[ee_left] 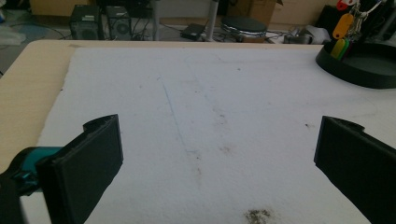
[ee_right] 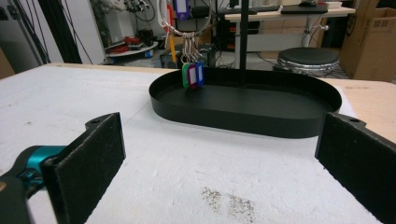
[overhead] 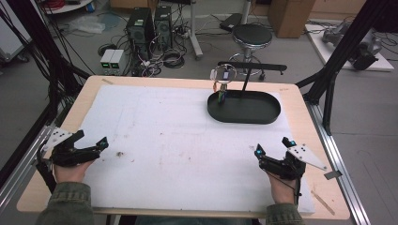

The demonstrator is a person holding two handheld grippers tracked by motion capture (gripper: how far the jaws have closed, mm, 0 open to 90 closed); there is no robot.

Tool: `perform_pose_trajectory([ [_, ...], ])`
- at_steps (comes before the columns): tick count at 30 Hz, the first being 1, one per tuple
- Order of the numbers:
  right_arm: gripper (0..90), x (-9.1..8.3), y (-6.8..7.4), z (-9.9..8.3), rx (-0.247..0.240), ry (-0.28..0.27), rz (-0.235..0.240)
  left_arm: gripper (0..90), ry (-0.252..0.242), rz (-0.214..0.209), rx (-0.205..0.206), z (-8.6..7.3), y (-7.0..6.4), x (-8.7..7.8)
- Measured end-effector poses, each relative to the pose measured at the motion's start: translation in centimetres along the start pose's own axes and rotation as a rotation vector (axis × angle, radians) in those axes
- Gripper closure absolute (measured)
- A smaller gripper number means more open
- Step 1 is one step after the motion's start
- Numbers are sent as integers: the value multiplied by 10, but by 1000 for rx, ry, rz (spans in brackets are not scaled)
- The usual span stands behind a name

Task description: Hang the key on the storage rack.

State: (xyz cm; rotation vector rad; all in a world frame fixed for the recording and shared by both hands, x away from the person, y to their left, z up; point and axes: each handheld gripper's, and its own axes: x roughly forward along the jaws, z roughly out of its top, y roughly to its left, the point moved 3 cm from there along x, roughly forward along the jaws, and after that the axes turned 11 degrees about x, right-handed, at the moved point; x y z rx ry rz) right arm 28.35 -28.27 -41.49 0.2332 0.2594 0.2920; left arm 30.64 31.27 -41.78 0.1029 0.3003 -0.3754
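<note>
Currently, L gripper (overhead: 89,146) and R gripper (overhead: 272,151) rest near the worktop (overhead: 291,93) front edge, jaws wide apart, nothing held. Key ring (ee_right: 189,70) hangs over the black tray (ee_right: 243,116), far right.

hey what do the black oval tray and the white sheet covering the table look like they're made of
The black oval tray looks like matte plastic or painted metal: its thin, even wall has a dull sheen, so I can't settle which. The white sheet covering the table looks like foam or felt-like padding: its surface is grainy, its edge rough, and it carries scuffs and dirty specks.
</note>
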Motion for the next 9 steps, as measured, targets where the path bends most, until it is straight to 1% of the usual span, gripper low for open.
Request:
perform_pose_trajectory([
  [3, 5, 1, 1, 0, -10, -2, 6, 17, -7, 23, -2, -1, 3, -2],
  [5, 5, 1, 1, 0, -8, 3, 0, 17, -16, 34, -2, -2, 4, -3],
  [7, 5, 1, 1, 0, -8, 3, -1, 17, -19, 37, -9, -2, 6, -4],
  [9, 6, 1, 1, 0, -10, 3, -2, 17, -18, 42, -6, -4, 8, -5],
])
